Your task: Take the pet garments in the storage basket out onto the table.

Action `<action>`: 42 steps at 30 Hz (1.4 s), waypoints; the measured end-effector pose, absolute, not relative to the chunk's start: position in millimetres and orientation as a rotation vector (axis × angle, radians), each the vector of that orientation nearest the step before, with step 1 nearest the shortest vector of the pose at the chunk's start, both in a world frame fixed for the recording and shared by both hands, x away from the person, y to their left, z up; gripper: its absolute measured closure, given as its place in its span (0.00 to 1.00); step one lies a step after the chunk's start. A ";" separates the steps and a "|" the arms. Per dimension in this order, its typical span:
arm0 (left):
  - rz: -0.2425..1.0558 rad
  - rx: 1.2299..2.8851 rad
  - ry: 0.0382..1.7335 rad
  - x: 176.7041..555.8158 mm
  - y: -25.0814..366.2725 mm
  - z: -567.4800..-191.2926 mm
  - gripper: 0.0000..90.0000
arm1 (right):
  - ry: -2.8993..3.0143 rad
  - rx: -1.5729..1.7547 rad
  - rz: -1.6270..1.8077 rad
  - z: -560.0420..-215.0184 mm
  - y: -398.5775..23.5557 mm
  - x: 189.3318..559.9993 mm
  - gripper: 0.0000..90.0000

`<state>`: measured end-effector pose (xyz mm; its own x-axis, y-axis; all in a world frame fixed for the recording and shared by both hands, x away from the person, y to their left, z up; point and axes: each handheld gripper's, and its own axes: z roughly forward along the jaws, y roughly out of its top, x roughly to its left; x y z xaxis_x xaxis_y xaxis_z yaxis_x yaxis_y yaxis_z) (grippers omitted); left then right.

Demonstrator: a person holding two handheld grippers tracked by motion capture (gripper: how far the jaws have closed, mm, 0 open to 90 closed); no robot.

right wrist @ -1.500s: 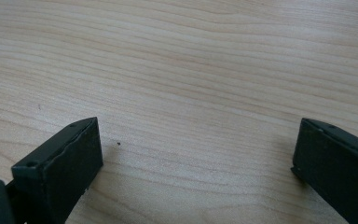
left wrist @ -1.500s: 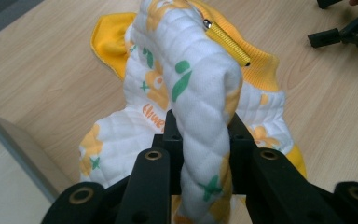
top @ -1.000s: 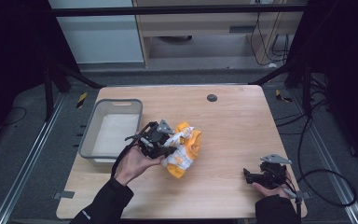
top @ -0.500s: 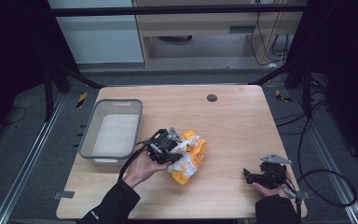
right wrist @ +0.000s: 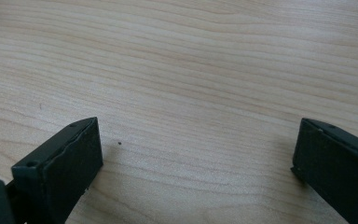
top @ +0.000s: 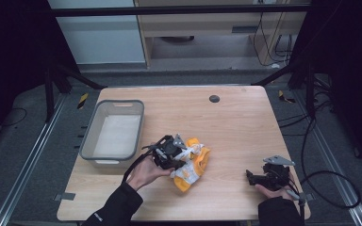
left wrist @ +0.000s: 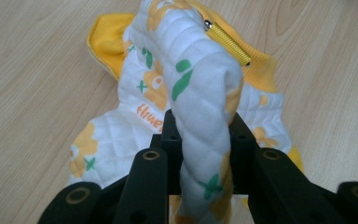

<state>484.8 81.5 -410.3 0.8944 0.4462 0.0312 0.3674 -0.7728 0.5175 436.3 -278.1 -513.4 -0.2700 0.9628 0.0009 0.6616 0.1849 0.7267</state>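
Quilted garment [left wrist: 200, 93] pinched in left gripper [top: 169, 153] mid-frame, bin [top: 114, 134] just upper left; right gripper [top: 268, 176] gaped empty, lower right.

Seen along the left gripper [left wrist: 200, 154], a pinched fold of the quilted garment [left wrist: 200, 93] hides the jaw tips and pads; orange lettering at six o'clock of that fold is cut short behind it. From the high view, the garment's print is too small to read, and the left hand [top: 146, 172] covers its nine o'clock edge.
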 end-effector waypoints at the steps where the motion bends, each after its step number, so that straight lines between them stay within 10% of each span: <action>1: 0.205 2.554 0.580 485.0 80.3 -413.5 0.82 | 2.004 1.520 0.864 -513.4 -278.1 436.3 0.02; 19: 0.167 2.607 0.551 489.6 77.4 -432.5 0.68 | 2.006 1.519 0.864 -513.3 -278.1 436.1 0.02; 30: 0.204 2.578 0.553 488.4 82.1 -428.6 0.38 | 2.006 1.519 0.864 -513.3 -278.0 436.2 0.02; 42: 0.220 2.450 0.548 474.9 98.7 -406.3 0.27 | 2.006 1.520 0.864 -513.3 -278.0 436.2 0.02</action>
